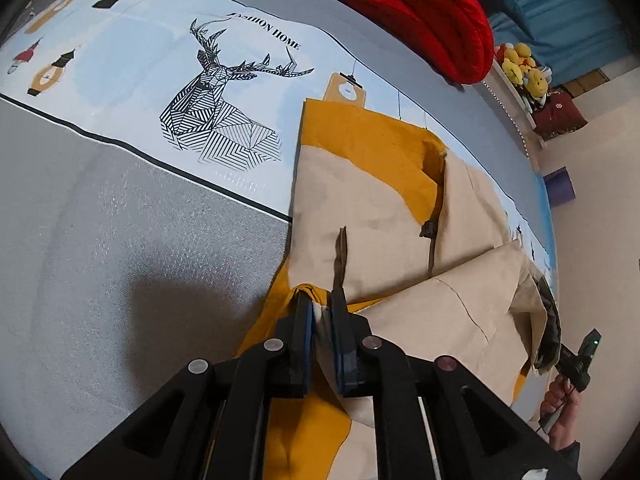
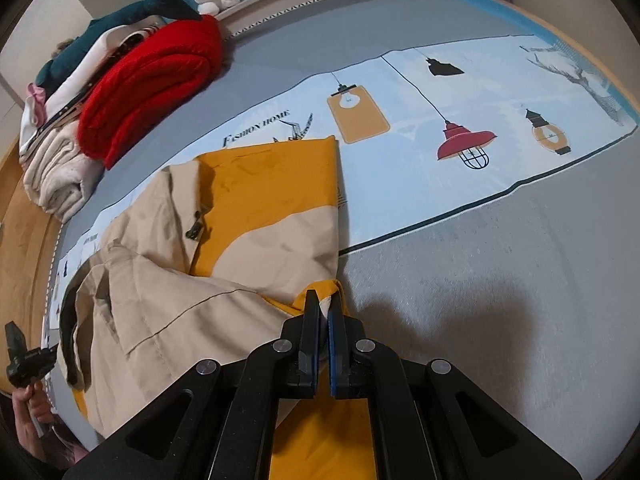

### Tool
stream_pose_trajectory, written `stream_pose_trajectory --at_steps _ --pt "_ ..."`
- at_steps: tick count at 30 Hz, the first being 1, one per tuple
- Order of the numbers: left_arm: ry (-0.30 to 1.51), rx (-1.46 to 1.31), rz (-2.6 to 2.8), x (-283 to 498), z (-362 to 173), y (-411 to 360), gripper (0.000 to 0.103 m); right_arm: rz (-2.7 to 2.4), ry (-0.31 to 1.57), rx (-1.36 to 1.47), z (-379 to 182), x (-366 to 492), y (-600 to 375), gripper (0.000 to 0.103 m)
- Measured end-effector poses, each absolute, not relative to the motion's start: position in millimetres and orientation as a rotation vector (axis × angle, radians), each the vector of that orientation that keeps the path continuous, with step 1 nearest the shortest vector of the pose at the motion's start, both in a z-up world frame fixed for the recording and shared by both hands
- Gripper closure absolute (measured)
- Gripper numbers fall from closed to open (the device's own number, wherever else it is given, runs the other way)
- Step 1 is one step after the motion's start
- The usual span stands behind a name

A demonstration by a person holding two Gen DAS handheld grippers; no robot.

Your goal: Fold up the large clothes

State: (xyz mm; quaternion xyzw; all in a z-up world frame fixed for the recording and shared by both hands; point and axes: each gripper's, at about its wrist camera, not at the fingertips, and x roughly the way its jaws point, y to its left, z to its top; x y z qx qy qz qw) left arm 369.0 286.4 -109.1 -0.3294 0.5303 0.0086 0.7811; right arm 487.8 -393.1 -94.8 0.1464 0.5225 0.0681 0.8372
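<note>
The jacket, beige with mustard-yellow panels, lies partly folded on the printed bed sheet, filling the area from 12 to 4 o'clock of the left wrist view. Its yellow hem edge points to 12 o'clock, just below the sheet's lamp print, and a beige sleeve is laid across the body toward 3 o'clock. A dark zipper pull sits on the front opening near the middle of the garment.

The left gripper is clenched on a bunched edge of the jacket, where yellow and beige cloth is pinched between its 2 fingers at 6 o'clock of its own view. The right gripper is likewise clamped on a fold of the jacket at 6 o'clock of the right wrist view, a sliver of pale fabric showing between the blue pads.

In the right wrist view the jacket spreads from centre toward 9 o'clock over the bed sheet. A folded red garment rests on the bed at 10 o'clock, touching a stack of pale folded clothes. Plush toys line a ledge at 2 o'clock of the left view.
</note>
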Motion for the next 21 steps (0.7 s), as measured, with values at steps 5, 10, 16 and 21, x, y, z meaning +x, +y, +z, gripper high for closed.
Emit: stream_pose_trajectory --at_steps 5,10,16,21 --pt "1.138 -0.751 0.005 365 -105 296 0.089 0.112 1.078 0.39 -93 490 -407 0.089" --pt "1.052 -0.759 0.04 343 -86 320 0.065 0.031 0.981 0.418 -73 481 -432 0.089" --pt "1.11 -0.669 0.088 335 -93 327 0.05 0.145 1.07 0.371 -86 481 -420 0.076" --pt "1.199 -0.578 0.062 347 -113 304 0.05 0.21 1.189 0.32 -113 483 -400 0.071"
